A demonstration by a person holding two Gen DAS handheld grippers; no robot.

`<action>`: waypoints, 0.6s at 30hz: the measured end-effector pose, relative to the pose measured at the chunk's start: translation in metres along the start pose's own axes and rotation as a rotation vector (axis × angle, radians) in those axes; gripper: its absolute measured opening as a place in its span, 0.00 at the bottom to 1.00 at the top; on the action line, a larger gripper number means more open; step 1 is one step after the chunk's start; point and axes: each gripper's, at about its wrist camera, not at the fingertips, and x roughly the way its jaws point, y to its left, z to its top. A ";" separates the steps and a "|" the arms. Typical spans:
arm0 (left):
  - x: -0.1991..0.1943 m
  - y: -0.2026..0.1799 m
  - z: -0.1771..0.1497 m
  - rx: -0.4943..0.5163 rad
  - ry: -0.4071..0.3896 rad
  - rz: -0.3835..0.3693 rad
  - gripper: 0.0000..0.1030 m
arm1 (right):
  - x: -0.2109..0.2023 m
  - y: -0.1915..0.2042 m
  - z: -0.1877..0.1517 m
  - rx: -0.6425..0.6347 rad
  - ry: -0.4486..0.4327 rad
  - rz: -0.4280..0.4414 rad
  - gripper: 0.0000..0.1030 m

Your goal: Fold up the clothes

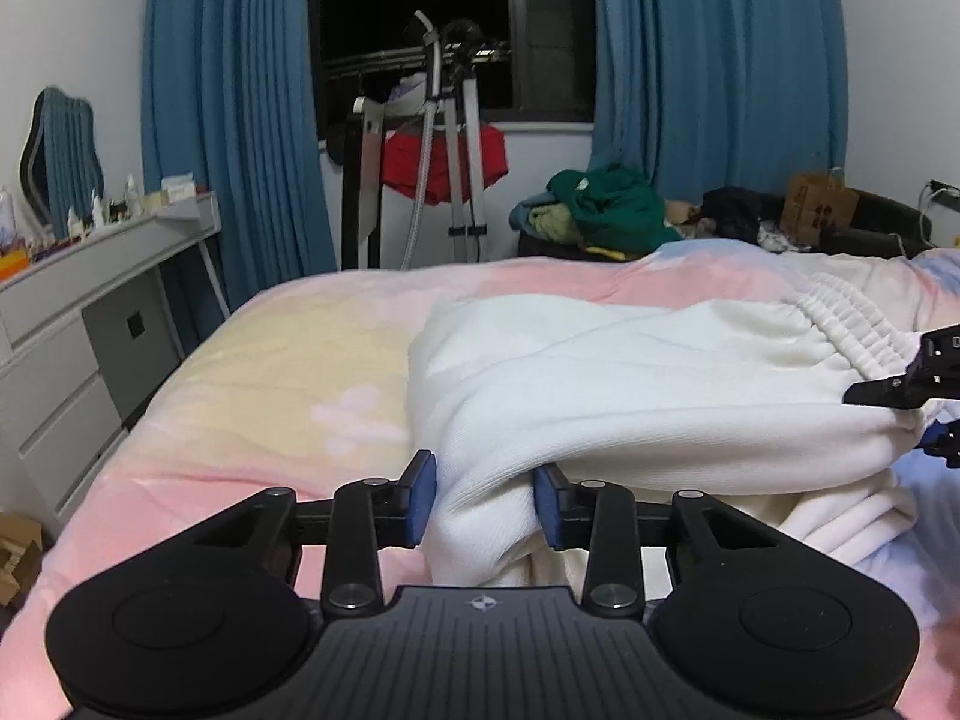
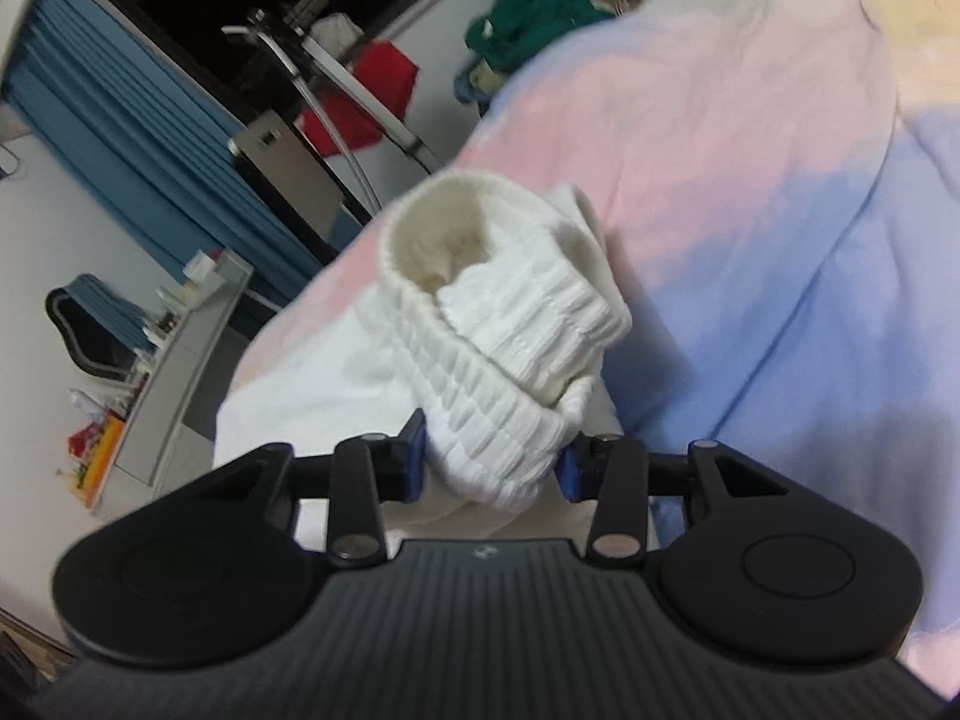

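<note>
White trousers (image 1: 630, 372) lie on the pink bedspread (image 1: 288, 348). The left gripper (image 1: 485, 498) pinches a bunched fold at six o'clock. The right gripper (image 2: 495, 462) clamps the ribbed waistband (image 2: 510, 336), seemingly lifted, toward three o'clock. Blue curtains (image 1: 234, 90) hang at twelve.

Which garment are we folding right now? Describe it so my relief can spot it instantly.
Find the bed with the pink, yellow and blue blanket. On its right half lies a white fleecy garment with a ribbed elastic waistband, pinched by both the left gripper and the right gripper. It is the only white garment; the green clothes pile sits beyond the bed.
</note>
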 end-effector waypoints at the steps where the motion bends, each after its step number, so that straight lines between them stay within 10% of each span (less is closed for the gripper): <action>1: 0.000 0.001 0.000 -0.003 0.002 0.000 0.37 | 0.001 0.000 0.000 -0.002 0.003 -0.001 0.46; 11: 0.004 0.007 -0.002 -0.033 0.017 0.005 0.39 | 0.011 -0.005 -0.005 0.001 0.026 -0.064 0.86; 18: 0.006 0.006 -0.001 -0.039 0.023 0.010 0.40 | 0.030 -0.015 -0.004 0.075 0.096 -0.003 0.90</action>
